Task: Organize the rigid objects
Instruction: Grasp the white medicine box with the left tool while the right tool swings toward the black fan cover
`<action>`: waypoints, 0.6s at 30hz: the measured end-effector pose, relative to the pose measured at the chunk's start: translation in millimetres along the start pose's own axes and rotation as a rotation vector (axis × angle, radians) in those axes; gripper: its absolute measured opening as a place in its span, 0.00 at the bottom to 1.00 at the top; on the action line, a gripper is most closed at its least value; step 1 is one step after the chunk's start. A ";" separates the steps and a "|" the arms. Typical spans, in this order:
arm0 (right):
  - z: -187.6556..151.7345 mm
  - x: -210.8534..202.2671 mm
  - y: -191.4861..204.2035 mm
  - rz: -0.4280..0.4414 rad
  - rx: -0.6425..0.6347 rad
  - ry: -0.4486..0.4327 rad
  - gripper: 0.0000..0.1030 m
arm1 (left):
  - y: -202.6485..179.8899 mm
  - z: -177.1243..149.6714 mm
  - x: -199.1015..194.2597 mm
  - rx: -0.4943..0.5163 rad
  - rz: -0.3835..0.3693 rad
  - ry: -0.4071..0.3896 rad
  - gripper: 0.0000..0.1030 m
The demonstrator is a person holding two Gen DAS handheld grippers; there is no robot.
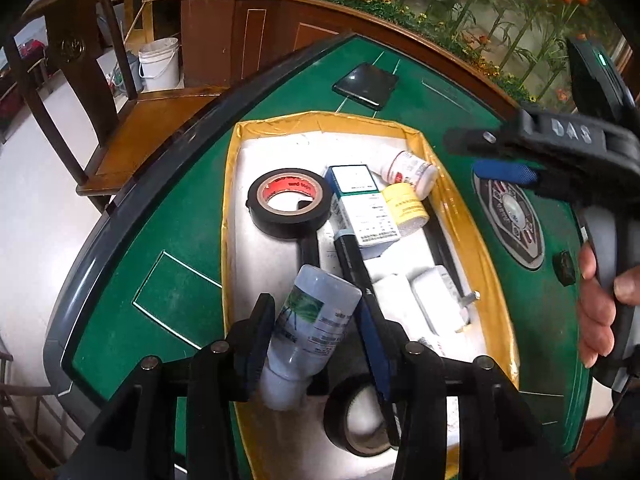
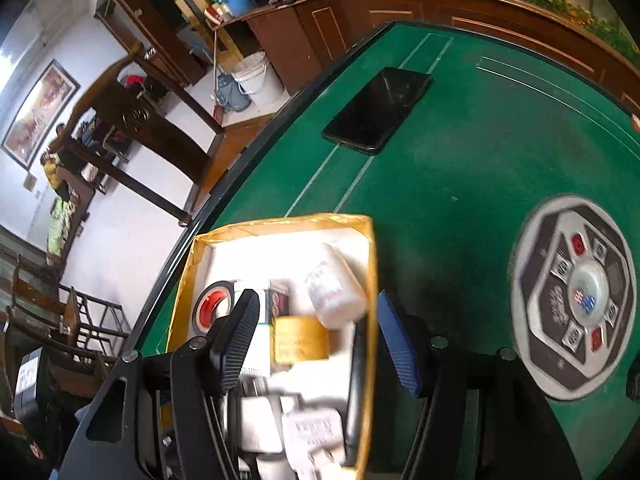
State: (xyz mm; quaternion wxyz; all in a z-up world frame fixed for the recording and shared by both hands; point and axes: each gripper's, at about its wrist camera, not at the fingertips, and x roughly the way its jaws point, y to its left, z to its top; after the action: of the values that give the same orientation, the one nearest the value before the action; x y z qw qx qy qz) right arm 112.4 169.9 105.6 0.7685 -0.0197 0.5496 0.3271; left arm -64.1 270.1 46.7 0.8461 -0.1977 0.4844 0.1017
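Nearest in the left wrist view, the left tongs [image 1: 316, 344] stand over the near end of a yellow-rimmed box [image 1: 472, 240] on the green surface [image 1: 180, 216]. A white bottle with a green leaf label [image 1: 310, 330] lies tilted between them: the left pad touches its side, while the right pad stands apart from it, so the grip looks released. Below the bottle a black tape roll [image 1: 360, 416] sits in the box's near corner, which only this view shows.

Farther in lie a white charger plug [image 1: 436, 300], a black pen-like stick [image 1: 352, 264], a blue-and-white carton [image 1: 360, 204], a yellow-labelled bottle [image 1: 404, 208], a small white pill bottle [image 1: 408, 170] and a black tape roll with a red core [image 1: 290, 200]. Beyond the box a black phone [image 1: 366, 85] rests on the green felt. At the right edge a hand [image 1: 600, 300] holds the other tool's grip.

The right wrist view is blurred. The right tongs [image 2: 316, 340] hang wide apart and empty, straddling the box's right wall [image 2: 372, 280]. Only this view shows the round dice console [image 2: 580, 312] whole.
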 end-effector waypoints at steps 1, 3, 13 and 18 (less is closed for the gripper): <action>-2.5 -5.2 -6.9 0.004 0.012 -0.006 0.59 | -2.2 -1.2 -3.2 -0.002 -0.004 -0.003 0.45; -11.0 -15.6 -24.9 0.003 0.041 -0.008 0.59 | -7.0 -2.8 -7.9 0.001 -0.012 -0.010 0.45; -64.6 -26.4 -104.8 -0.080 0.132 0.074 0.59 | -58.5 -14.2 -29.4 0.066 -0.051 -0.047 0.45; -90.0 -18.9 -84.7 -0.108 0.006 0.128 0.59 | -80.8 -26.3 -31.6 0.102 -0.063 -0.032 0.45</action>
State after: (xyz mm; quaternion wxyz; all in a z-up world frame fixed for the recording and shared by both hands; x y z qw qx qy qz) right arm 78.5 59.2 58.4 0.7484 -0.0679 0.5967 0.2813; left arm -71.3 186.5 81.0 0.8656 -0.1677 0.4688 0.0537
